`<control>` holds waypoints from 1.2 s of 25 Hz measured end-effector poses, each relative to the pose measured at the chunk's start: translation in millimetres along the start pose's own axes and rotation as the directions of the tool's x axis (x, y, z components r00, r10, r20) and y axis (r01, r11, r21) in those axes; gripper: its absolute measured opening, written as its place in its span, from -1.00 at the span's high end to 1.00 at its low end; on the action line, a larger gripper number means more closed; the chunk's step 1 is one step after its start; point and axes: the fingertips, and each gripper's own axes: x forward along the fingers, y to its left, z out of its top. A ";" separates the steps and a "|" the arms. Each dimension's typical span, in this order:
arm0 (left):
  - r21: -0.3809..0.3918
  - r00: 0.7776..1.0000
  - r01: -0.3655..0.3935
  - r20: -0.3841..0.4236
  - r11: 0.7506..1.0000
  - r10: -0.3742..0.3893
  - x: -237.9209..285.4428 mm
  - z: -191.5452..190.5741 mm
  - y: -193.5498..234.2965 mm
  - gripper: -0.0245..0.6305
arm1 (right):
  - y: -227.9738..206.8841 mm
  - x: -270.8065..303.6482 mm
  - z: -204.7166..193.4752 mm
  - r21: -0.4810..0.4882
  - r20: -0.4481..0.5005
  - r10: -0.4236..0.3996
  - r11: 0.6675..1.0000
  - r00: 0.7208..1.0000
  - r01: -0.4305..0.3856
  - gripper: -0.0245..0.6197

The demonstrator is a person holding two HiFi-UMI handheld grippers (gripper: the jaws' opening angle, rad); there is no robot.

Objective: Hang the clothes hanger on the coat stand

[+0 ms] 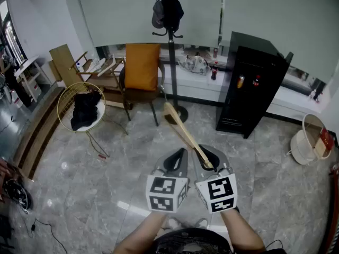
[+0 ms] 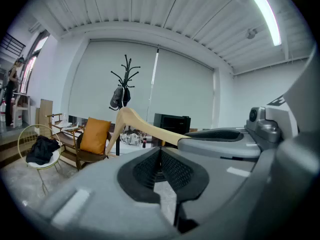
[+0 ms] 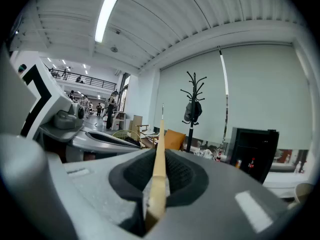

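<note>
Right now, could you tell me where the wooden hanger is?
In the head view's centre, the hanger is clamped in the right gripper, beside the left gripper, pointing toward the foot of the coat stand.

The coat stand (image 1: 170,62) is cropped at its top (its dark bundle (image 1: 164,12), perhaps a cap, unclear).

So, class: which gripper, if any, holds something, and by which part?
The right gripper grips the wooden hanger by the end of one arm; the left gripper holds nothing.
</note>
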 end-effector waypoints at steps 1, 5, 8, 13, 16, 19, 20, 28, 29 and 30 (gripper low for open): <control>-0.001 1.000 0.001 -0.001 1.000 -0.001 -1.2 -0.5 1.3 0.91 | 1.5 0.7 -1.2 0.005 -0.003 -0.001 1.000 1.000 0.001 0.75; -0.005 1.000 0.001 -0.006 1.000 -0.001 -5.8 -2.2 9.7 0.91 | 8.9 5.0 -2.1 0.030 -0.008 -0.002 1.000 1.000 0.002 0.74; -0.010 1.000 0.004 -0.006 1.000 -0.004 -9.1 -2.7 19.4 0.91 | 16.1 10.2 -0.2 0.031 -0.009 -0.009 0.999 1.000 0.009 0.74; -0.014 1.000 0.016 -0.006 1.000 -0.016 -9.8 -2.9 29.6 0.91 | 19.7 18.5 3.9 0.030 -0.005 -0.029 0.999 1.000 0.029 0.74; -0.010 1.000 0.021 -0.002 1.000 -0.021 -3.8 0.0 32.8 0.91 | 14.0 23.5 5.4 0.029 0.002 -0.040 0.999 0.999 0.040 0.74; -0.004 1.000 0.021 -0.001 1.000 -0.021 8.4 5.0 37.3 0.91 | 3.8 33.7 6.6 0.033 0.010 -0.045 0.998 0.999 0.044 0.74; -0.002 1.000 0.020 -0.001 1.000 -0.020 13.3 6.4 39.3 0.91 | 0.3 38.0 6.8 0.036 0.013 -0.045 0.998 0.999 0.044 0.74; 0.013 1.000 -0.014 -0.005 1.000 0.015 75.2 24.8 53.8 0.91 | -47.2 85.1 8.9 0.039 0.033 -0.018 0.999 0.999 0.017 0.74; 0.015 1.000 -0.020 -0.005 1.000 0.020 84.1 28.8 55.7 0.91 | -54.8 91.8 10.8 0.039 0.036 -0.014 0.999 0.999 0.013 0.74; 0.016 1.000 -0.027 -0.004 1.000 0.027 92.8 32.4 57.9 0.91 | -62.0 98.1 12.8 0.038 0.042 -0.011 0.999 0.999 0.009 0.74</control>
